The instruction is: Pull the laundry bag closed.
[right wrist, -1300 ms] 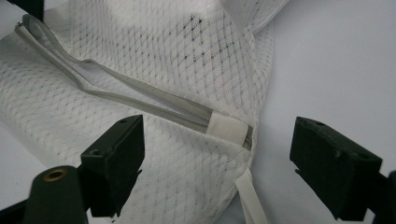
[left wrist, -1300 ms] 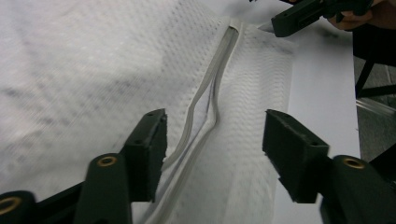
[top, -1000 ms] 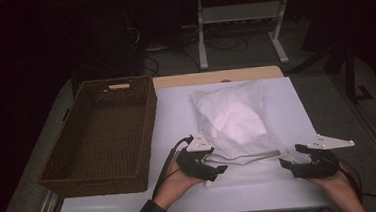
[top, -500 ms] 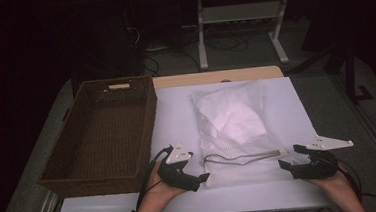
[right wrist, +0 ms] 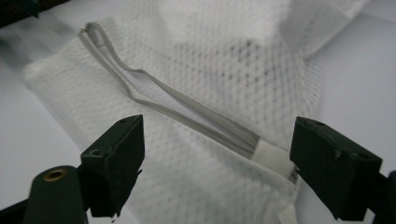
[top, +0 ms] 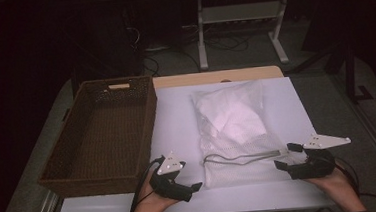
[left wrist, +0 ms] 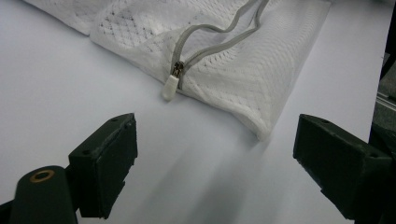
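Jaws: both wide, empty | mesh bag (top: 238, 132): white, flat, grey zipper (left wrist: 219, 39) gaping open

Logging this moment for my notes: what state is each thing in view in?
Mesh laundry bag: lying flat on the table, white cloth inside.
Zipper: partly open, its slider at the left gripper's end.
Wicker basket: empty.
Left gripper: open, holding nothing, beside the bag.
Right gripper: open, jaws astride the bag's corner.
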`<state>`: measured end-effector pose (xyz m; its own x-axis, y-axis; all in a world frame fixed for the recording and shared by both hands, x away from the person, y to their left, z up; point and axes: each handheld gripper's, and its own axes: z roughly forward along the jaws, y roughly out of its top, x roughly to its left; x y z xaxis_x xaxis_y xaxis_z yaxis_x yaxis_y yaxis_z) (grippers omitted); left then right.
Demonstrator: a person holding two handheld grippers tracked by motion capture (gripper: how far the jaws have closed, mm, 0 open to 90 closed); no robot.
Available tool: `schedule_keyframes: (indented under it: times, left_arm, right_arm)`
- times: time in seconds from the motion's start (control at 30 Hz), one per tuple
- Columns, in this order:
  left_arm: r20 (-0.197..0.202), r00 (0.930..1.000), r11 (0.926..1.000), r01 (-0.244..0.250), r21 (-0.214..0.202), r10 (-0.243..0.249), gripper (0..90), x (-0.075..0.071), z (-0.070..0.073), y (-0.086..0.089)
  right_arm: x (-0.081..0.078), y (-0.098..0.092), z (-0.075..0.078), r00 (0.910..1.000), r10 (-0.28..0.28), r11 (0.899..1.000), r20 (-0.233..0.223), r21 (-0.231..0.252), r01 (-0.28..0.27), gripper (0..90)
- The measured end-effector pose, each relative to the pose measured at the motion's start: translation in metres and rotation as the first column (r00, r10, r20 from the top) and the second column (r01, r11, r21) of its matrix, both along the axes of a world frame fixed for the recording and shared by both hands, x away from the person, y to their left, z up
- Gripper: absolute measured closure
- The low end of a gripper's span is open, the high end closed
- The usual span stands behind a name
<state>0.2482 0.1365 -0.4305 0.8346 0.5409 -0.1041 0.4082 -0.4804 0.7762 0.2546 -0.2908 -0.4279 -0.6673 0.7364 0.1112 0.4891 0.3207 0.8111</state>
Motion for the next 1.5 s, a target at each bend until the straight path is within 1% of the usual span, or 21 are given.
schedule_keyframes:
  times: [0.07, 0.13, 0.2, 0.37, 0.43, 0.53, 0.67, 0.83, 0.93, 1.0, 1.03, 1.1, 1.13, 1.2, 1.27, 1.3, 1.37, 1.43, 1.47, 1.5]
  left_arm:
    - [0.001, 1.0, 1.0, -0.003, -0.003, 0.003, 13.3, -0.001, 0.0, 0.001]
    - [0.004, 1.0, 1.0, -0.008, -0.004, 0.008, 13.3, -0.002, 0.001, 0.003]
    - [0.003, 0.9999, 0.9999, -0.012, -0.006, 0.012, 13.3, -0.003, 0.001, 0.004]
    - [0.001, 0.9998, 0.9998, -0.019, -0.01, 0.019, 13.3, -0.008, 0.0, 0.007]
    - [0.0, 0.9998, 0.9998, -0.019, -0.004, 0.019, 13.3, -0.007, 0.0, 0.008]
    - [-0.003, 0.9998, 0.9998, -0.019, -0.006, 0.019, 13.3, -0.007, -0.001, 0.007]
    - [-0.006, 0.9998, 0.9998, -0.018, 0.0, 0.018, 13.4, -0.006, -0.002, 0.008]
    - [-0.01, 0.9998, 0.9999, -0.014, 0.005, 0.014, 13.4, -0.006, -0.003, 0.007]
    - [-0.013, 0.9998, 0.9999, -0.013, 0.007, 0.013, 13.5, -0.007, -0.004, 0.007]
    - [-0.014, 0.9998, 0.9999, -0.013, 0.008, 0.013, 13.5, -0.008, -0.004, 0.007]
    - [-0.013, 0.9998, 0.9999, -0.012, 0.008, 0.012, 13.5, -0.008, -0.004, 0.006]
    - [-0.013, 0.9999, 0.9999, -0.011, 0.011, 0.011, 13.5, -0.009, -0.005, 0.006]
    - [-0.014, 0.9998, 0.9999, -0.011, 0.012, 0.011, 13.5, -0.009, -0.005, 0.006]
    - [-0.015, 0.9998, 0.9998, -0.013, 0.012, 0.014, 13.5, -0.01, -0.006, 0.007]
    - [-0.017, 0.9997, 0.9998, -0.016, 0.014, 0.016, 13.5, -0.011, -0.006, 0.007]
    - [-0.017, 0.9997, 0.9998, -0.017, 0.015, 0.017, 13.5, -0.012, -0.006, 0.007]
    - [-0.016, 0.9997, 0.9997, -0.019, 0.014, 0.019, 13.5, -0.012, -0.006, 0.008]
    - [-0.019, 0.9996, 0.9997, -0.021, 0.016, 0.021, 13.5, -0.013, -0.006, 0.008]
    - [-0.02, 0.9996, 0.9996, -0.021, 0.019, 0.021, 13.5, -0.013, -0.006, 0.009]
    - [-0.02, 0.9996, 0.9996, -0.02, 0.019, 0.021, 13.5, -0.013, -0.006, 0.009]
  right_arm:
    - [0.002, 0.003, 0.003, 0.9996, 0.027, 1.0, 0.005, 0.001, -0.027, 18.1]
    - [0.004, 0.009, 0.005, 0.9983, 0.058, 0.998, 0.0, 0.004, -0.058, 18.4]
    - [0.006, 0.013, 0.006, 0.9971, 0.076, 0.997, -0.001, 0.005, -0.076, 18.5]
    - [0.012, 0.029, 0.012, 0.9897, 0.143, 0.99, 0.008, 0.01, -0.143, 20.1]
    - [0.015, 0.036, 0.015, 0.9852, 0.171, 0.985, 0.014, 0.014, -0.171, 20.6]
    - [0.018, 0.049, 0.019, 0.9772, 0.211, 0.977, 0.02, 0.014, -0.211, 23.0]
    - [0.023, 0.067, 0.022, 0.9629, 0.27, 0.963, 0.013, 0.019, -0.27, 27.1]
    - [0.03, 0.088, 0.024, 0.9439, 0.33, 0.944, -0.001, 0.022, -0.33, 37.3]
    - [0.034, 0.101, 0.025, 0.9312, 0.364, 0.931, 0.003, 0.013, -0.364, 44.4]
    - [0.036, 0.109, 0.026, 0.9255, 0.379, 0.926, 0.008, 0.008, -0.379, 51.8]
    - [0.038, 0.113, 0.026, 0.9219, 0.387, 0.922, 0.015, 0.006, -0.387, 54.2]
    - [0.041, 0.122, 0.027, 0.9151, 0.403, 0.915, 0.013, -0.001, -0.403, 59.0]
    - [0.044, 0.127, 0.027, 0.9107, 0.413, 0.911, 0.016, -0.006, -0.413, 60.2]
    - [0.048, 0.135, 0.027, 0.9068, 0.421, 0.907, 0.017, -0.006, -0.421, 63.8]
    - [0.052, 0.144, 0.026, 0.9045, 0.426, 0.905, 0.022, -0.008, -0.426, 68.8]
    - [0.054, 0.149, 0.026, 0.9033, 0.428, 0.904, 0.022, -0.01, -0.428, 72.7]
    - [0.06, 0.157, 0.024, 0.9042, 0.427, 0.904, 0.021, -0.019, -0.426, 78.9]
    - [0.065, 0.164, 0.021, 0.9034, 0.429, 0.903, 0.016, -0.015, -0.428, 85.4]
    - [0.068, 0.168, 0.019, 0.9047, 0.426, 0.905, 0.012, -0.017, -0.426, 87.5]
    - [0.071, 0.171, 0.017, 0.9026, 0.43, 0.903, 0.012, -0.015, -0.43, 89.6]
